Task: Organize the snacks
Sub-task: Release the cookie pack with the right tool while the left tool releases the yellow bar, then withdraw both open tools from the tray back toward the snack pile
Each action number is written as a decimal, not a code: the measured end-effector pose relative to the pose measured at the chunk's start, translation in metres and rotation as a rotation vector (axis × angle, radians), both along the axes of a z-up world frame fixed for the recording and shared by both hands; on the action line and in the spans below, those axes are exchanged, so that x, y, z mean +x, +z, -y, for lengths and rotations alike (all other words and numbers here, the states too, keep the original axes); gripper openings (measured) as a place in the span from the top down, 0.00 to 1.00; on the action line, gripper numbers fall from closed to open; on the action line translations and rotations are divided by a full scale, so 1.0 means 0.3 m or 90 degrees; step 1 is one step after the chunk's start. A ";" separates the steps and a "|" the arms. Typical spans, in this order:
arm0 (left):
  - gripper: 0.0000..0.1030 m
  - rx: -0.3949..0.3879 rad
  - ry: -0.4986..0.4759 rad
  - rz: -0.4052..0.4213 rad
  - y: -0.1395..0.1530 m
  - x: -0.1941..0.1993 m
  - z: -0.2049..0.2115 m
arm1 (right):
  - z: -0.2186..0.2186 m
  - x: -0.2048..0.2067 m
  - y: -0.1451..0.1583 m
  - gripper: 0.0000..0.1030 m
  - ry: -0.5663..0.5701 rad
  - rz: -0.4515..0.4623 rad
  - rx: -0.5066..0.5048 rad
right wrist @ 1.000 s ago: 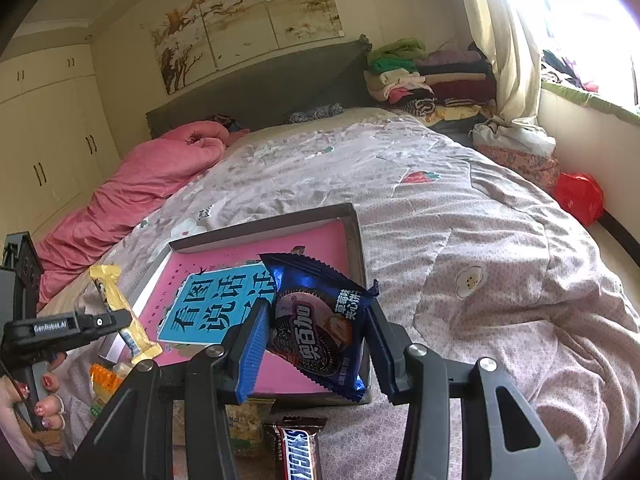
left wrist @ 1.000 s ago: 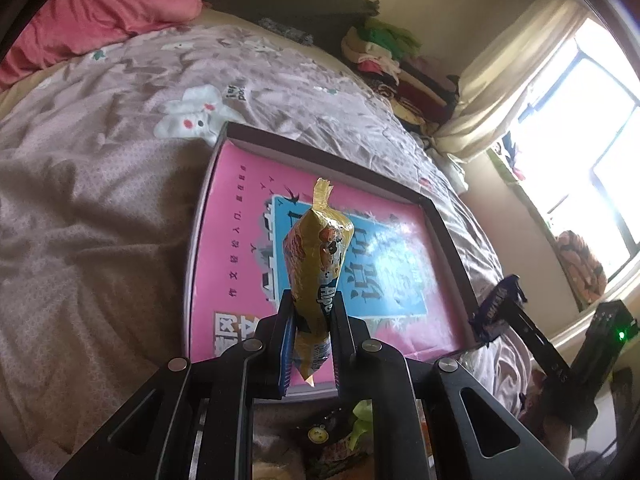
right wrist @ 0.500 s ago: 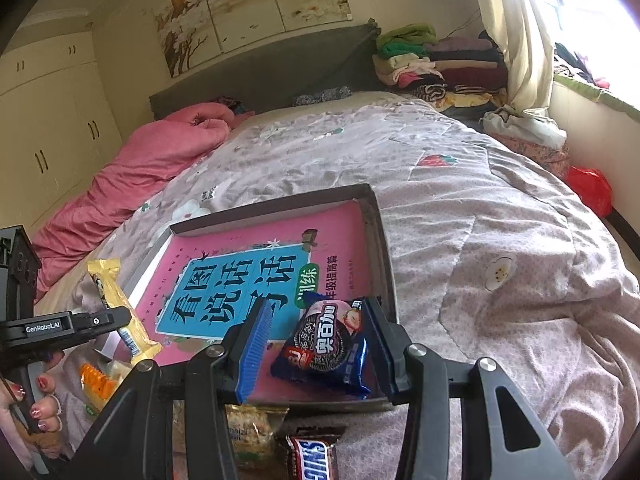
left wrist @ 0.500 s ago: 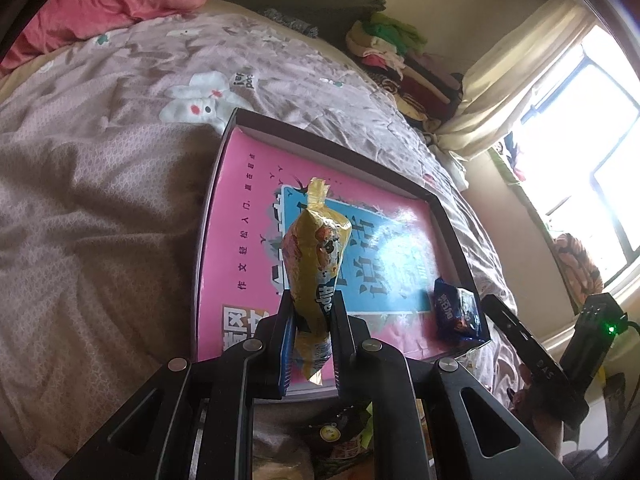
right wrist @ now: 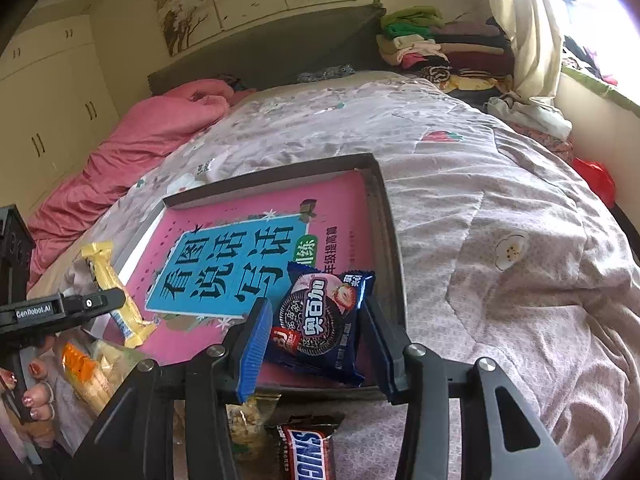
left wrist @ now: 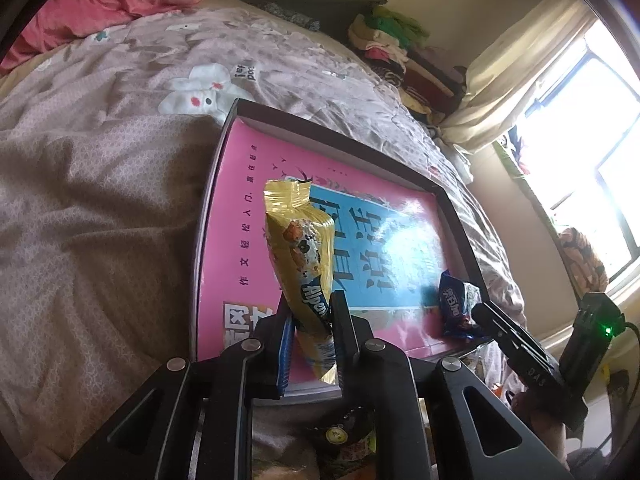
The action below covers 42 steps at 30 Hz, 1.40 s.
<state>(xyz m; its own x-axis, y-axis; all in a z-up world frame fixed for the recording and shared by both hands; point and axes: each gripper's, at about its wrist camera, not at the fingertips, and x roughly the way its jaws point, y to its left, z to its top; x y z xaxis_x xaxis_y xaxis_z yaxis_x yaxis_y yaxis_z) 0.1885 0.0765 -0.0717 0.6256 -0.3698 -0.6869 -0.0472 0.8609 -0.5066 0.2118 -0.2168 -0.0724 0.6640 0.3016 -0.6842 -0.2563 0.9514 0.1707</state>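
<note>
- The left gripper [left wrist: 310,336] clamped the yellow wafer bar [left wrist: 306,264] upright above the tray [left wrist: 340,136], near edge.
- The right gripper [right wrist: 316,344] pinched the blue cookie pack [right wrist: 322,320] low over the tray's near right corner — placing step.
- Next, judged: release both inside.

The tray [right wrist: 394,236] on the bed [right wrist: 500,208] has most of its pink floor bare. A blue biscuit packet [right wrist: 320,320] fills its near right corner, between the right tool's [right wrist: 312,344] fingers. At the near left edge the left tool [left wrist: 312,332] holds a yellow wafer bar [left wrist: 304,248] over the floor. More snacks [right wrist: 92,372] and a Snickers bar [right wrist: 308,452] crowd the bed before the tray's near rim. The quilt right of the tray lies open.
</note>
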 end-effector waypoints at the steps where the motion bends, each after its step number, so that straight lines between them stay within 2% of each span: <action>1: 0.80 0.005 0.005 0.000 0.000 0.000 0.000 | -0.003 -0.001 -0.002 0.55 0.002 0.000 -0.005; 7: 0.72 0.028 0.017 0.000 0.001 -0.005 -0.005 | -0.011 -0.004 -0.017 0.55 0.002 -0.005 -0.018; 12: 0.51 0.016 0.019 -0.001 0.014 -0.021 -0.018 | -0.007 -0.006 -0.018 0.56 -0.003 -0.003 -0.025; 18: 0.50 0.020 0.016 0.004 0.031 -0.032 -0.018 | -0.011 -0.010 -0.017 0.56 -0.003 0.004 -0.038; 21: 0.43 0.018 0.012 0.005 0.042 -0.041 -0.017 | -0.010 -0.010 -0.017 0.56 -0.002 0.003 -0.039; 29: 0.40 0.040 0.014 0.021 0.079 -0.071 -0.024 | -0.009 -0.021 -0.007 0.56 -0.010 0.016 -0.055; 35: 0.34 0.048 0.011 0.036 0.101 -0.082 -0.019 | 0.015 -0.023 0.012 0.56 -0.023 0.028 -0.041; 39: 0.28 0.060 0.015 0.050 0.122 -0.093 -0.016 | 0.023 -0.034 0.032 0.51 -0.021 0.042 -0.026; 42: 0.28 0.069 0.018 0.058 0.135 -0.103 -0.024 | 0.020 -0.042 0.046 0.47 -0.014 0.053 -0.018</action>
